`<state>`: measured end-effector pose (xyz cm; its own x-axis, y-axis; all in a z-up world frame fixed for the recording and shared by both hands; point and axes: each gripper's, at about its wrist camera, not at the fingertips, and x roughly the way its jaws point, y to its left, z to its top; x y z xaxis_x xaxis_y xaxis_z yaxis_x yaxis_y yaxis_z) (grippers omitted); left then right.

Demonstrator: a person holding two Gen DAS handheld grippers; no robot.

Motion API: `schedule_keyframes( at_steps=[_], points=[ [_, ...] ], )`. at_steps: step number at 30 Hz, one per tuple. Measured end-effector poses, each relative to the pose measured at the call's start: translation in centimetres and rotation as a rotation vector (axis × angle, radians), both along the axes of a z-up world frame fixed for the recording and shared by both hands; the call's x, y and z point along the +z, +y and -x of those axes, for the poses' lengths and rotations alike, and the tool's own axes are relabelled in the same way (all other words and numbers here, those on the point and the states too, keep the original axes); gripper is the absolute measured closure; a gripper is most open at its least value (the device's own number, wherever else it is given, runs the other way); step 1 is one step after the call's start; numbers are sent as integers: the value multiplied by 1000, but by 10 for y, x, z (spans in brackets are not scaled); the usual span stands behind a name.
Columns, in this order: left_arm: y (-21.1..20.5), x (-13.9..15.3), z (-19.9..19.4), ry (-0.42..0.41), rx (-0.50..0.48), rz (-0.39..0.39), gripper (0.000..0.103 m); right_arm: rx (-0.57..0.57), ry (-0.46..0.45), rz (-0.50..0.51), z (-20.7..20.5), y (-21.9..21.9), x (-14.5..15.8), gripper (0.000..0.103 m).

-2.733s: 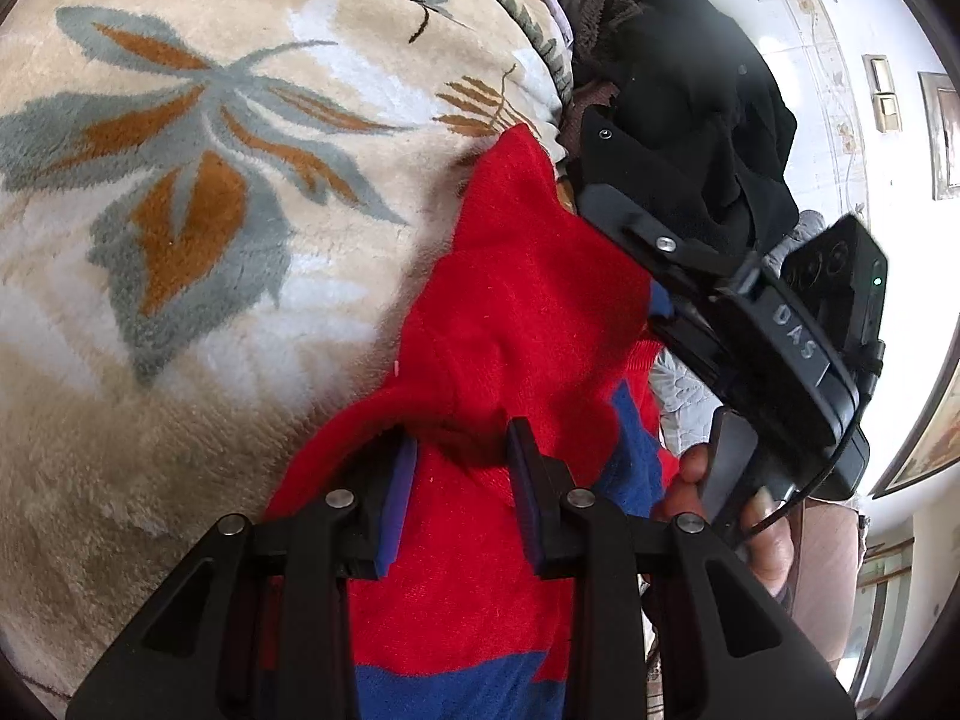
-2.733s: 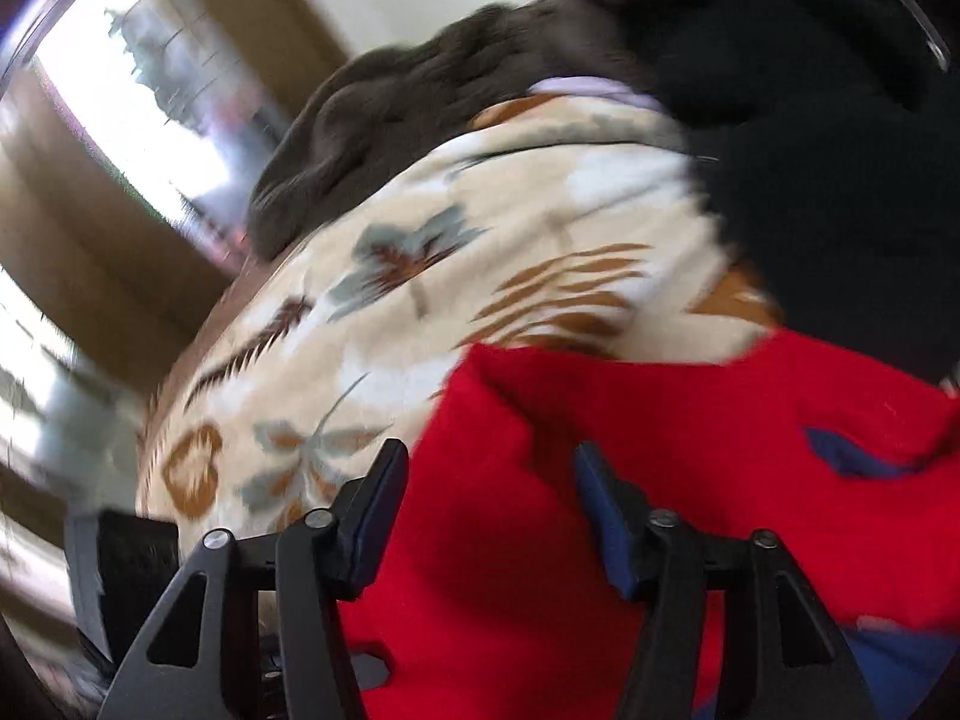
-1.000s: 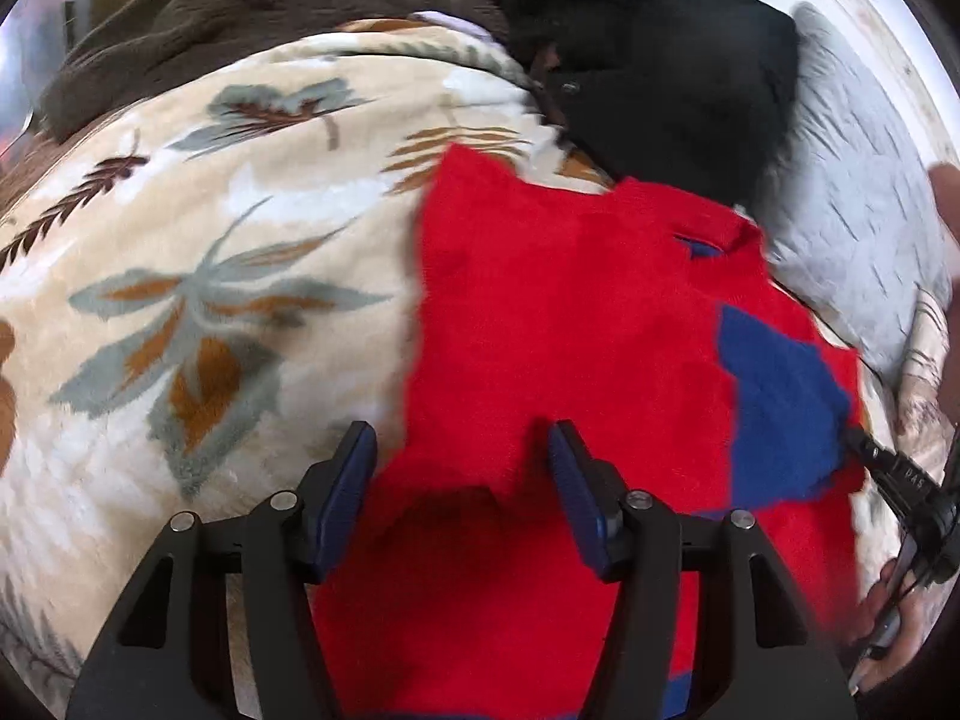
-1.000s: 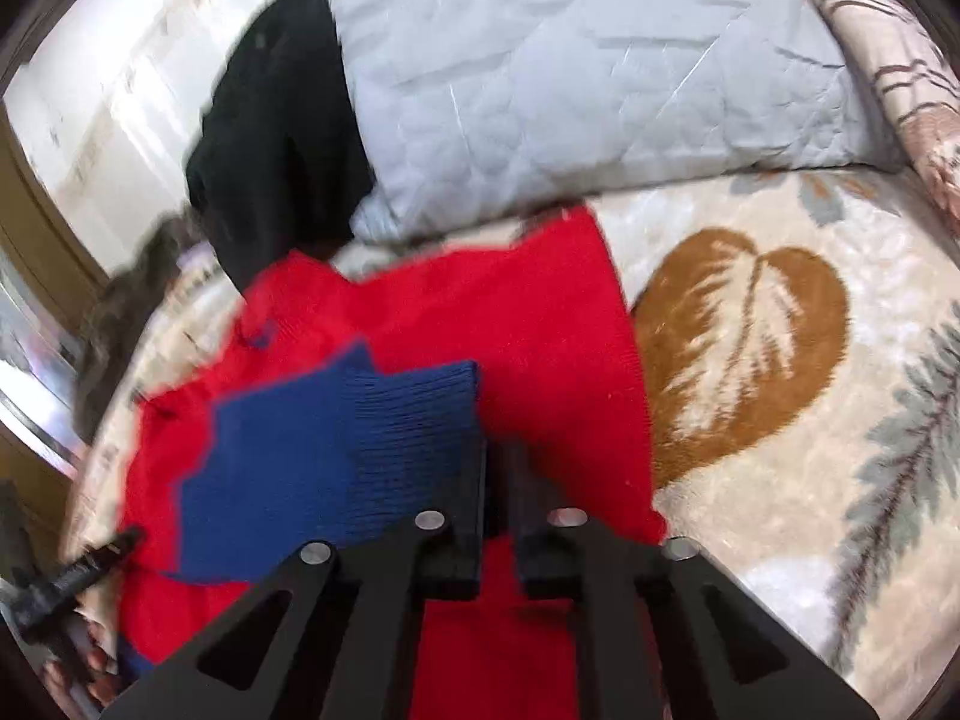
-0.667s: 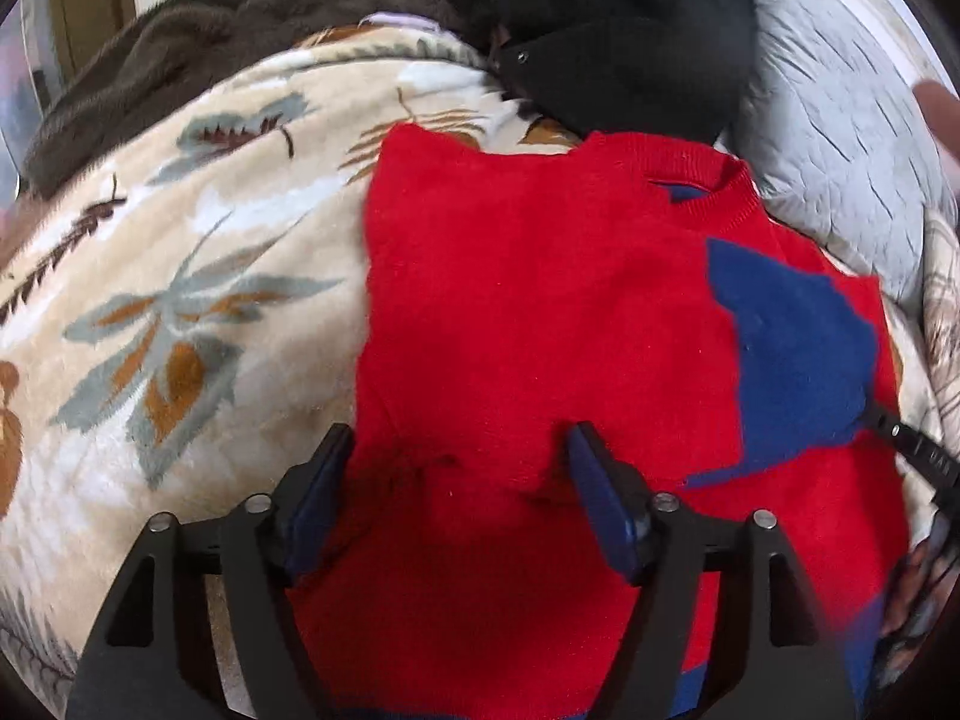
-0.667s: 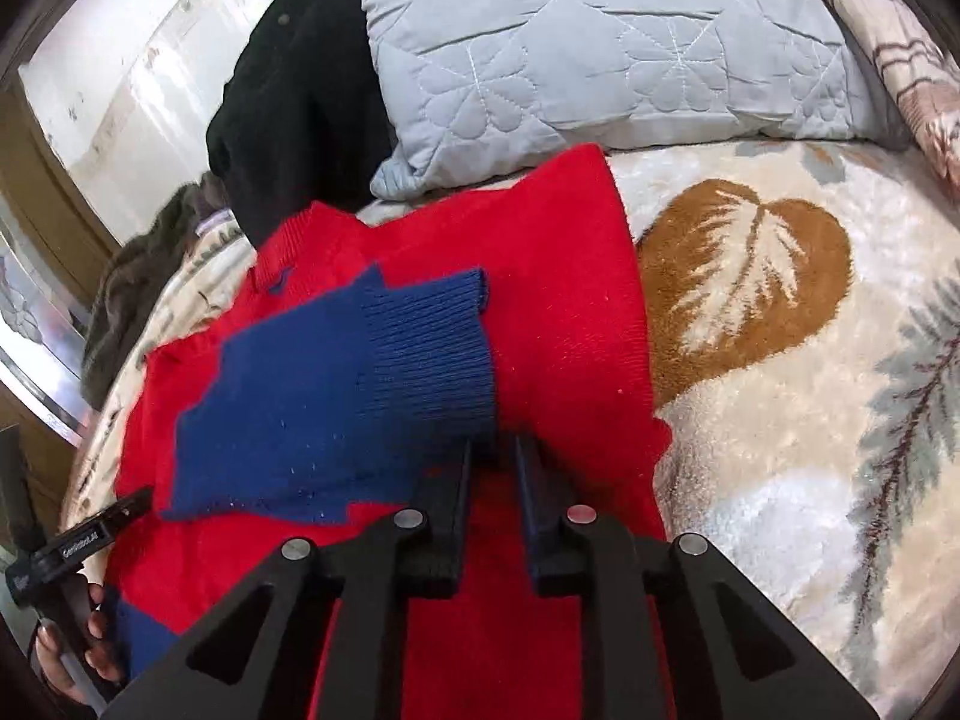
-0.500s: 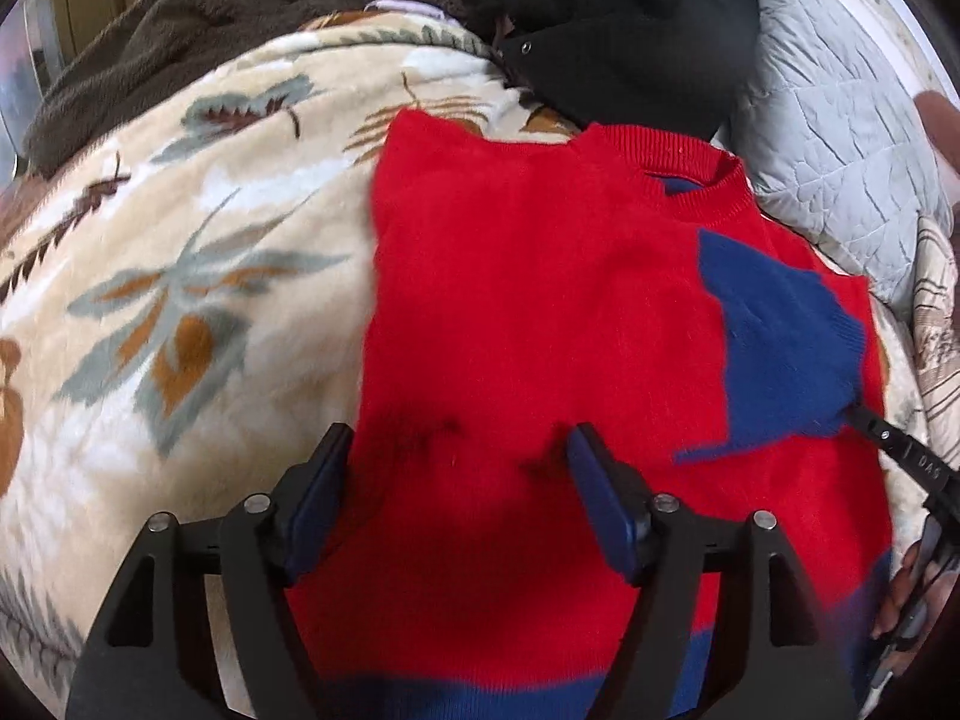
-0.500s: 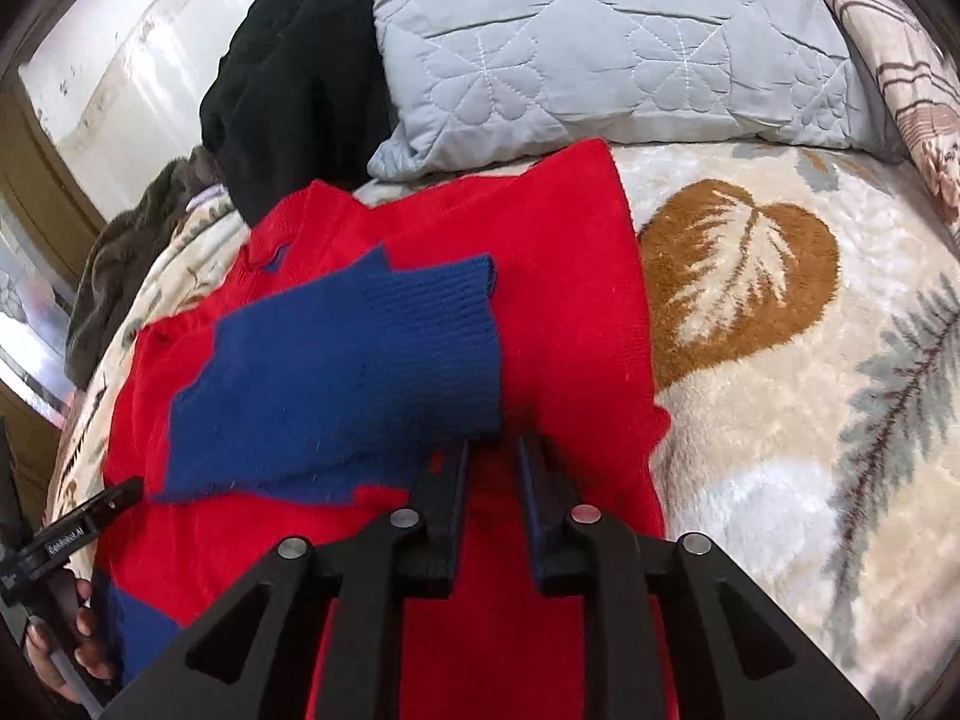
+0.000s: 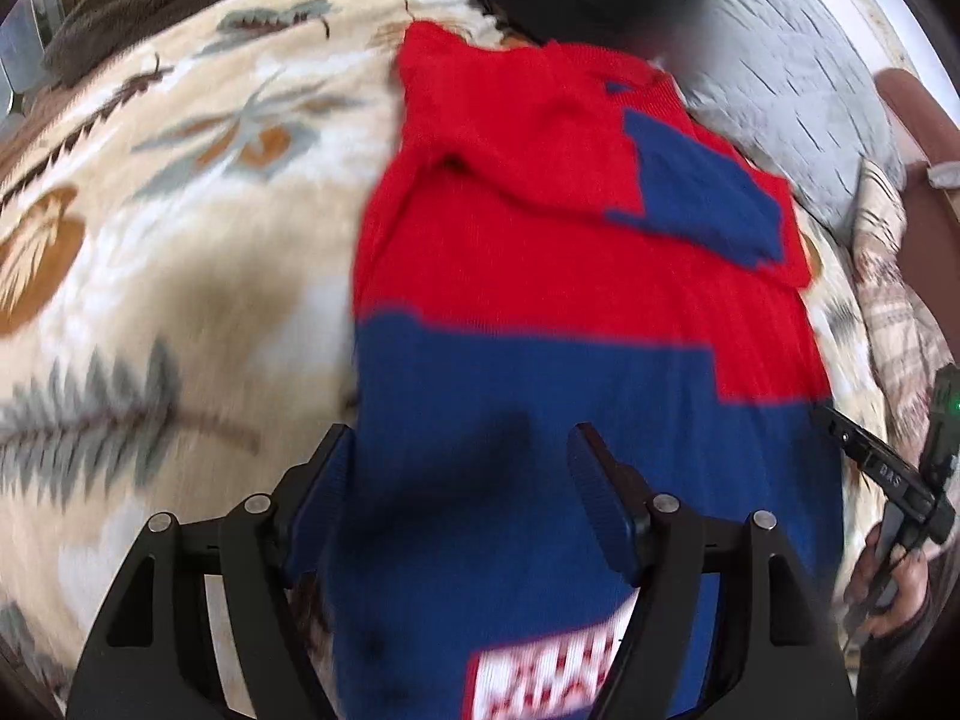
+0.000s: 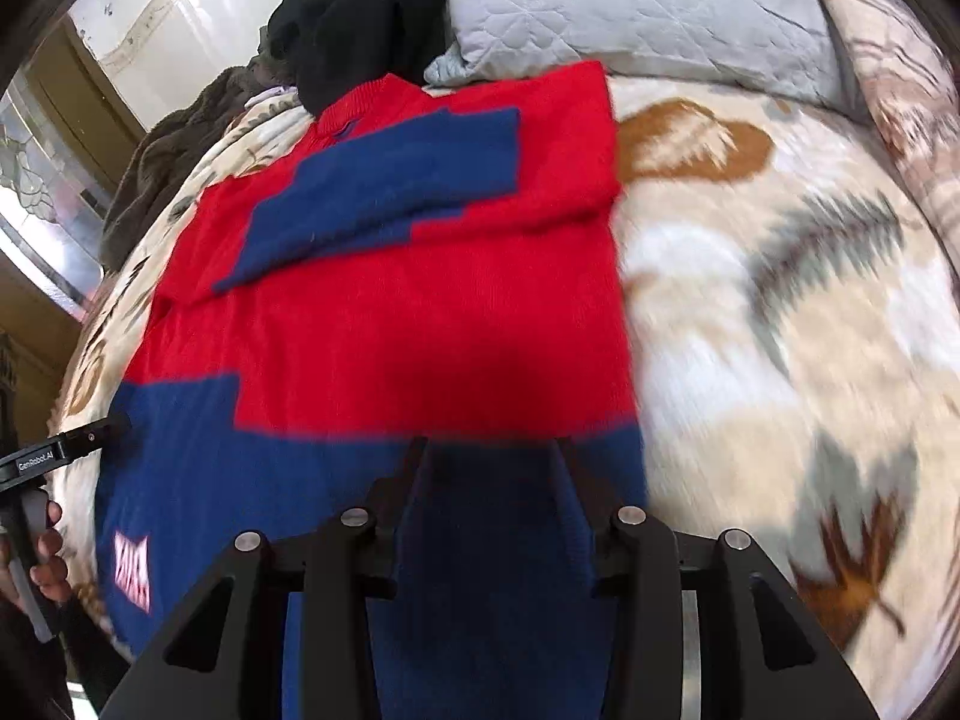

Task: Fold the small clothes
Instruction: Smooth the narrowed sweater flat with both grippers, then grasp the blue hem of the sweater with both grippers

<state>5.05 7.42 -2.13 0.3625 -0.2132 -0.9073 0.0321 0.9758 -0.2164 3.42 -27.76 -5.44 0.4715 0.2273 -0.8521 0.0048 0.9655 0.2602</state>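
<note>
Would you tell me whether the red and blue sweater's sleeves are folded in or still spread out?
Folded in, at least one: on the sweater a blue-cuffed sleeve lies across the chest. The other sleeve I cannot tell.

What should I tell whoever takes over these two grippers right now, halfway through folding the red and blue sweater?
Left gripper: open, above the sweater's blue lower part, holding nothing.
Right gripper: jaws have just been opening, nothing gripped, over the hem end.
Sweater: flat on the leaf-print blanket, collar toward the grey pillow and the black garment.
Done: both sleeves lie folded across the chest, the blue cuff on top.
Left: fold the blue hem end up toward the collar, judging by the shape.
</note>
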Motion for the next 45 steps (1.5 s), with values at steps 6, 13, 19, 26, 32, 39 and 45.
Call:
schedule_keyframes(
  at_steps=[6, 13, 19, 26, 32, 39, 45],
  points=[
    [23, -2, 43, 91, 0, 44, 31, -33, 0, -8, 53, -30, 5, 59],
    [40, -6, 80, 152, 13, 72, 31, 3, 32, -83, 94, -48, -4, 56],
    [32, -9, 96, 187, -20, 74, 30, 135, 45, -126, 109, -30, -4, 55],
    [21, -14, 106, 212, -47, 104, 23, 255, 62, -207, 117, -15, -7, 55],
    [25, -11, 108, 173, -26, 190, 28, 258, 56, -256, 116, -12, -12, 64],
    [41, -16, 99, 225, -23, 295, 88, 222, 79, -312, 116, -26, -18, 75],
    [27, -14, 103, 220, -73, 351, 41, 227, 83, -344, 118, -26, -22, 69]
  ],
)
